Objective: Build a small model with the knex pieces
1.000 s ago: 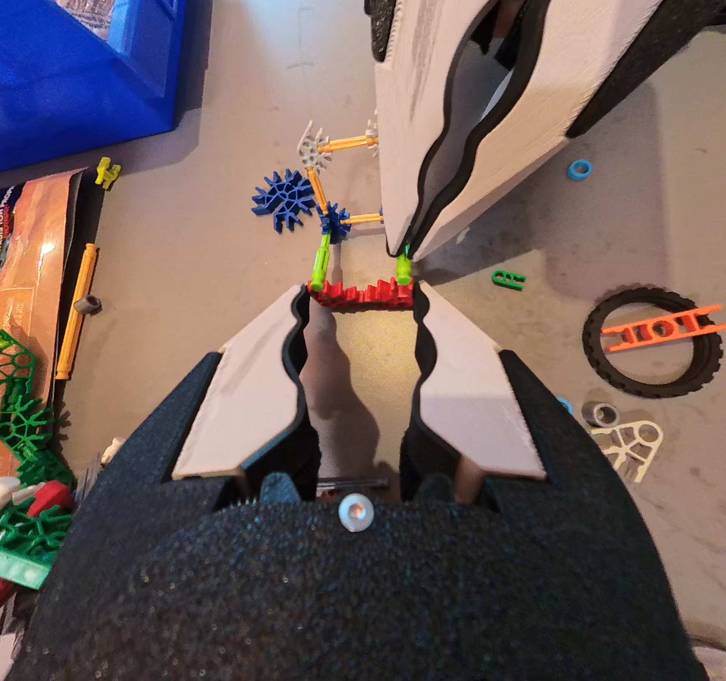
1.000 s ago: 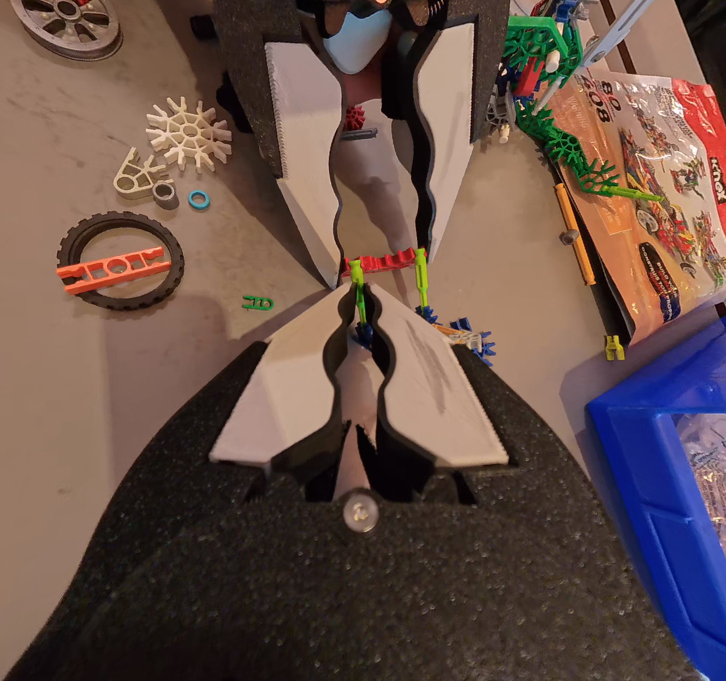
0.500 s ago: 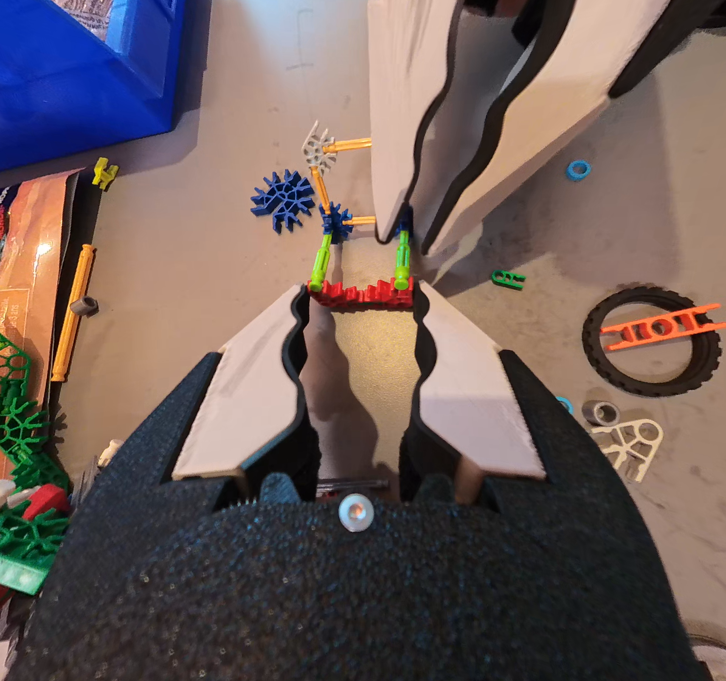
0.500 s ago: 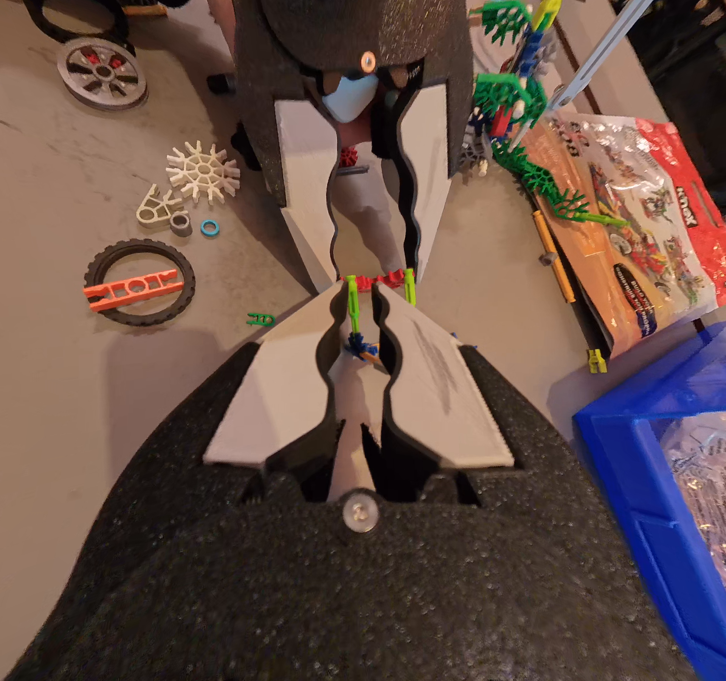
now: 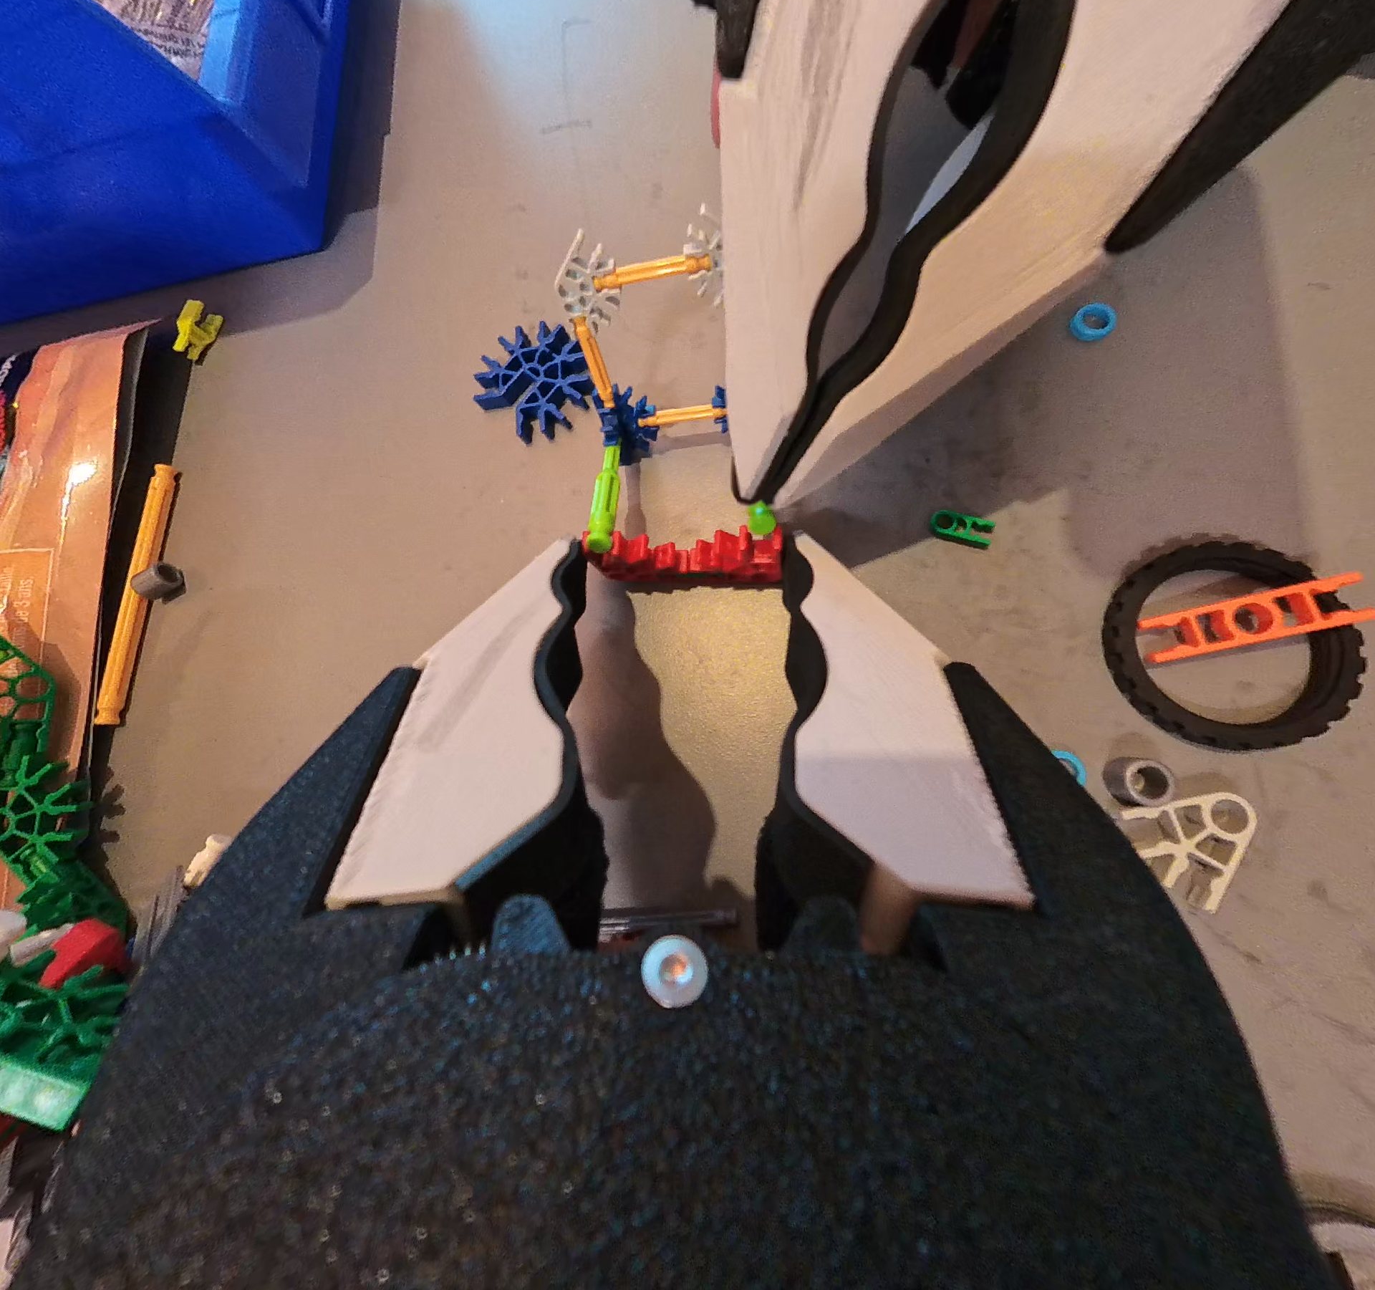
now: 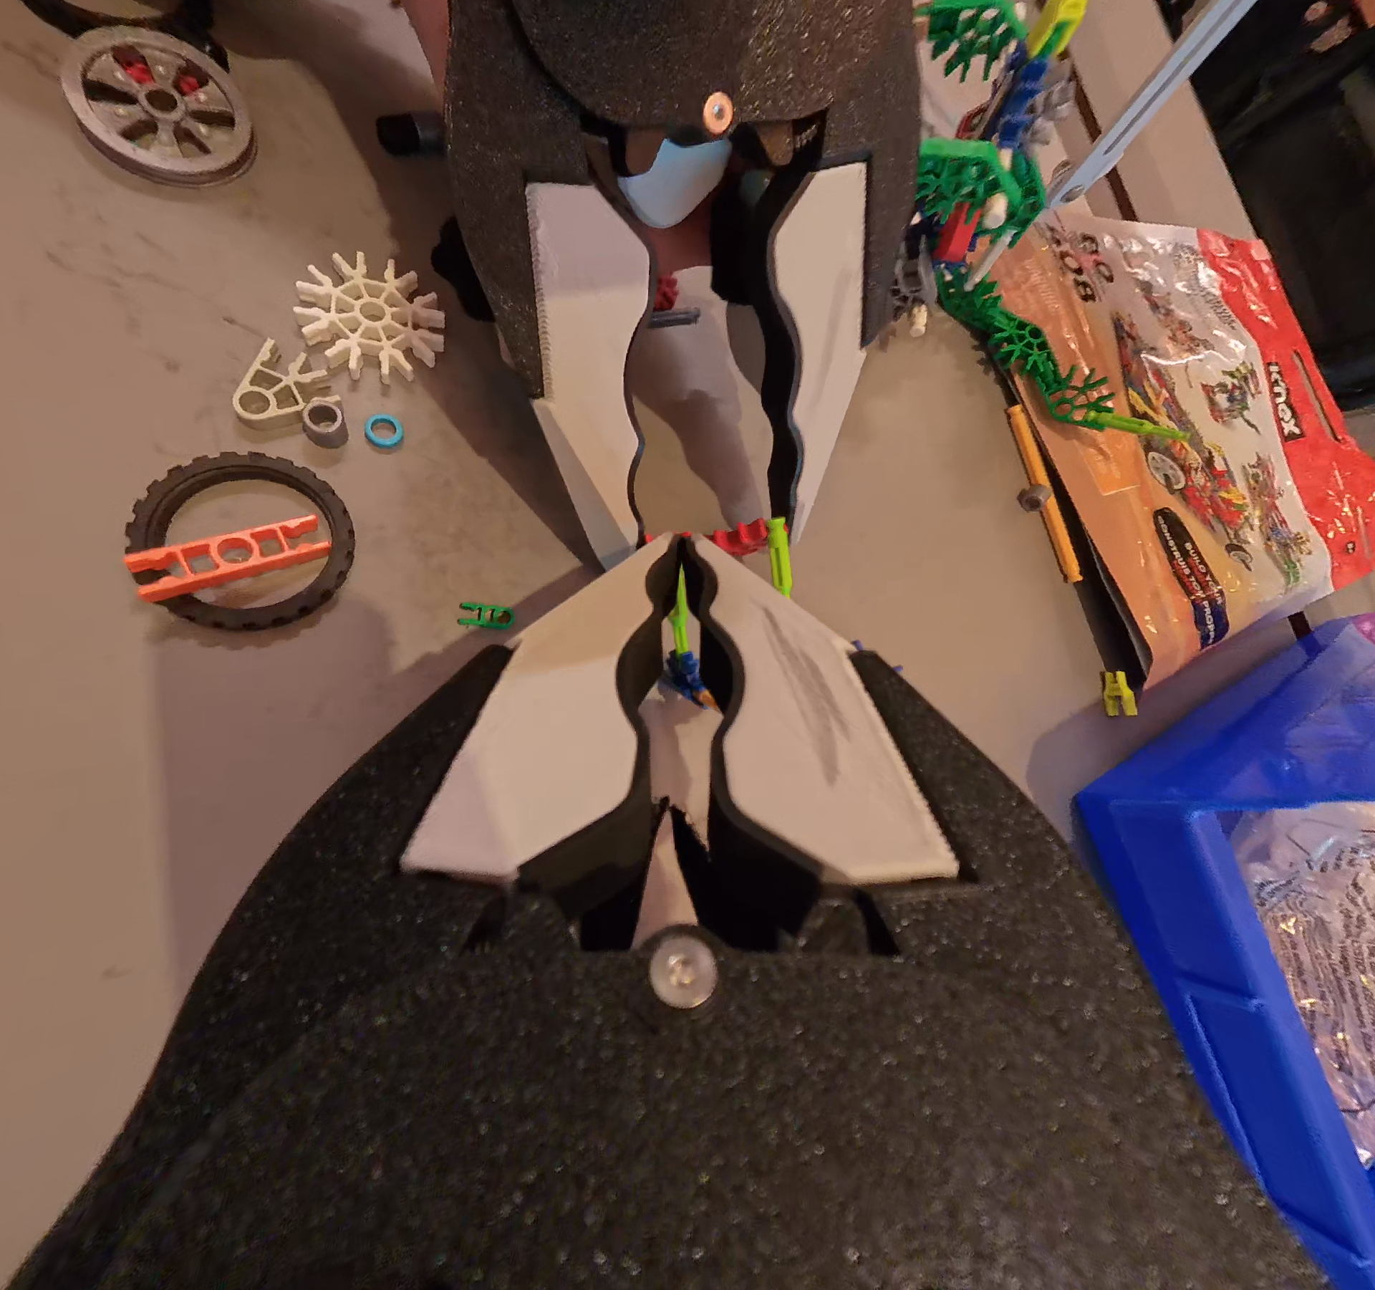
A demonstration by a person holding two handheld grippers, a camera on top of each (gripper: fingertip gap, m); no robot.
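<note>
Grey tabletop (image 5: 461, 138), strewn with construction-toy parts. Left gripper (image 5: 683, 556): jaws part-spread, tips clamping the ends of the red toothed connector (image 5: 684, 555), unchanged from half a second before. Right gripper (image 6: 681, 547): jaws had closed from a narrow gap to pinch the lime-green rod (image 6: 678, 614) plugged into the connector's end; only the rod's tip showed in the left view. Second lime rod (image 5: 604, 495) ran to a blue snowflake connector (image 5: 623, 424), orange rods (image 5: 647, 272) beyond partly hidden. Farther: black tyre (image 5: 1228, 651), blue bin (image 5: 149, 160) cut off by the frame.
</note>
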